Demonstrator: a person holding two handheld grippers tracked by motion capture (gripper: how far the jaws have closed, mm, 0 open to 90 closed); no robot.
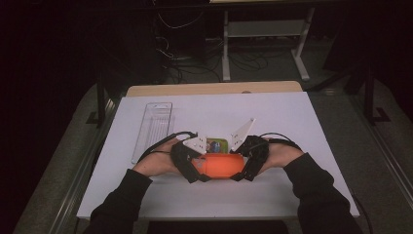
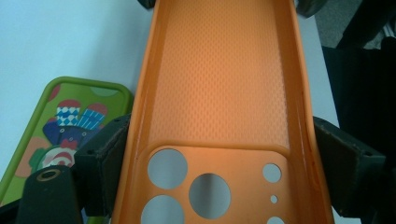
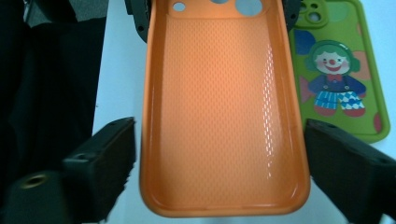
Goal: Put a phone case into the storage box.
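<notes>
White matte table point(image 1: 160, 195) in a dark room; left gripper point(image 2: 219, 163) clamps the soft orange dimpled phone case point(image 2: 219, 84); right gripper point(image 3: 219, 158) straddles it, jaws wide, not pressing.

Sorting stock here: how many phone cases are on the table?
2: the orange case is between both grippers, and the green clown case lies flat just behind it. The clear tray looks empty.

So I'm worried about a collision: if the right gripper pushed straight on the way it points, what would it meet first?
Probably the left gripper, clamped on the far, camera-hole end of the orange phone case lying between the right gripper's jaws. Depth is hard to judge.
</notes>
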